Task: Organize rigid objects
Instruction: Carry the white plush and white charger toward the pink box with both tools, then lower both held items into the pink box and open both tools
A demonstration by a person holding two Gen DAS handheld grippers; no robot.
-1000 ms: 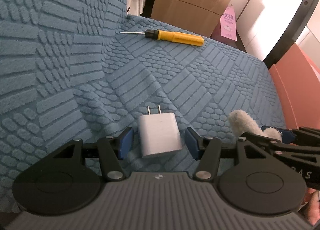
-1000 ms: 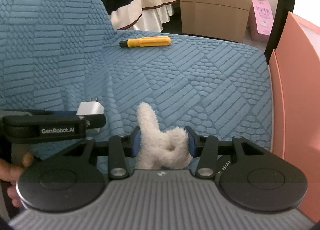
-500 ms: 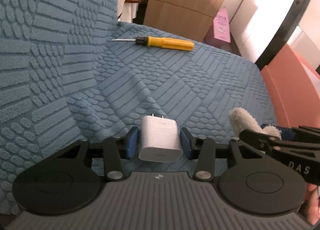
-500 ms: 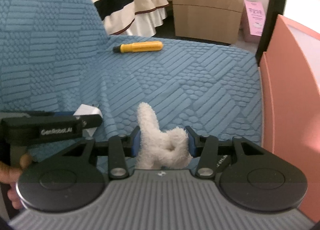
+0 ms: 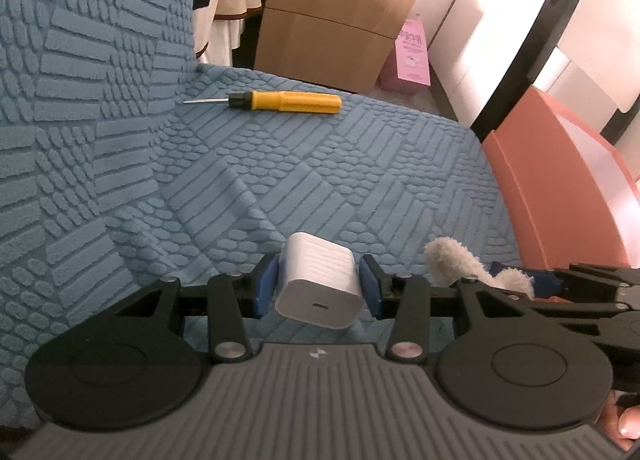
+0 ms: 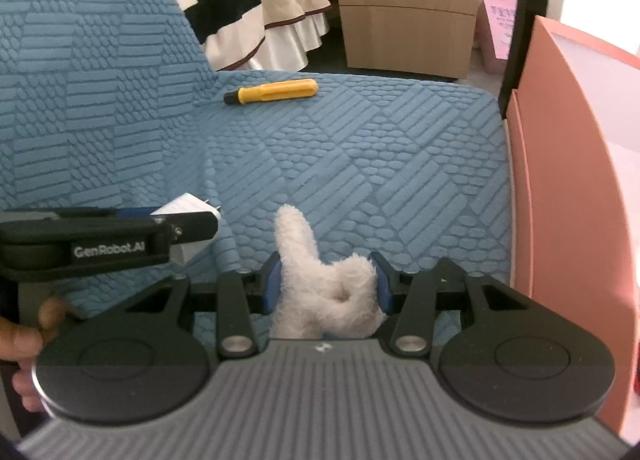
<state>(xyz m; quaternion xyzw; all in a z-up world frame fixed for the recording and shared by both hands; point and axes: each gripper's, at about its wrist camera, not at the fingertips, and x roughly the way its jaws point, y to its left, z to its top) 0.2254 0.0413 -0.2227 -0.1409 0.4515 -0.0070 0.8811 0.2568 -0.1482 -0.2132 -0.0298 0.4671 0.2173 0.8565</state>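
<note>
1. Charger (image 5: 318, 286), a white plug block, sits clamped between the left gripper (image 5: 319, 287) jaws, which have just closed onto it; it looks lifted clear of the blue textured cover (image 5: 360, 180).
2. Beside it, the right gripper (image 6: 325, 284) jaws are clenched on a white fluffy toy (image 6: 324, 288).
3. Far ahead of both jaws, the yellow screwdriver (image 5: 286, 102) lies untouched on the cover.
4. To the right of the jaws stands a pink box (image 6: 568, 180), possibly the destination. Nothing looks sorted yet; both carried items and the screwdriver remain.
</note>
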